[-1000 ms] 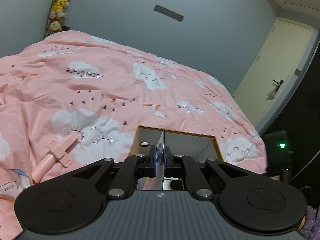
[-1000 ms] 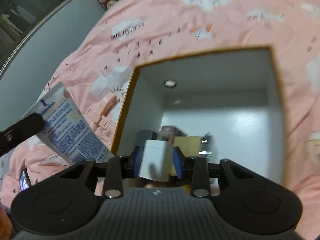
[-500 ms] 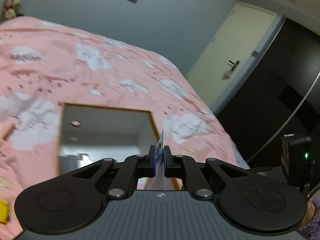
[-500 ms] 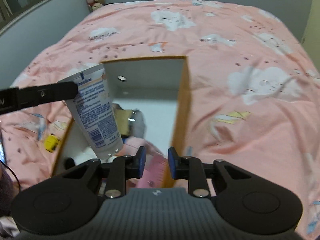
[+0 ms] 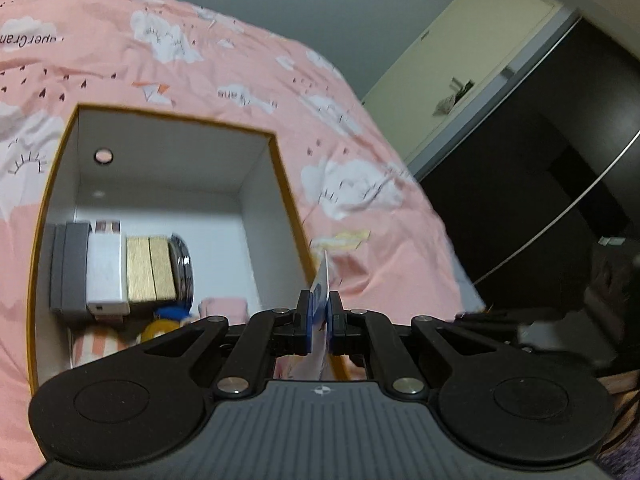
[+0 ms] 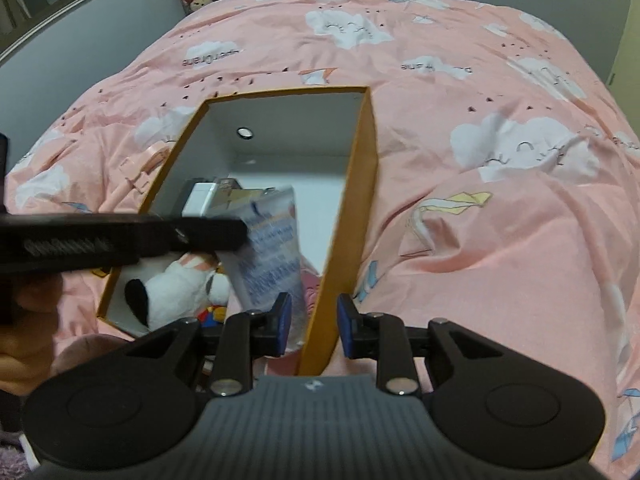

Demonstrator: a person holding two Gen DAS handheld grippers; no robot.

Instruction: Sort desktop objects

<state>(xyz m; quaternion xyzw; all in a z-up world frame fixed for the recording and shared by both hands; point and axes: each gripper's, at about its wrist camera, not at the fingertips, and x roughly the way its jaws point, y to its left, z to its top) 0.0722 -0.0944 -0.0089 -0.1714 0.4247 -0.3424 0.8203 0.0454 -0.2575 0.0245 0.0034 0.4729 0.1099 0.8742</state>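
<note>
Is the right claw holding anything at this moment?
No, the right claw stands open and empty, with only the orange wall of the box seen between its pads.

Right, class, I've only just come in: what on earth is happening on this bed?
A person is tidying loose things into an orange-edged box on the pink duvet. The left tool is shut on the flat end of a white and blue tube, which hangs over the box. The right tool is open and empty, straddling the box's near wall. Already inside lie a plush toy, a white box and a gold box.
</note>
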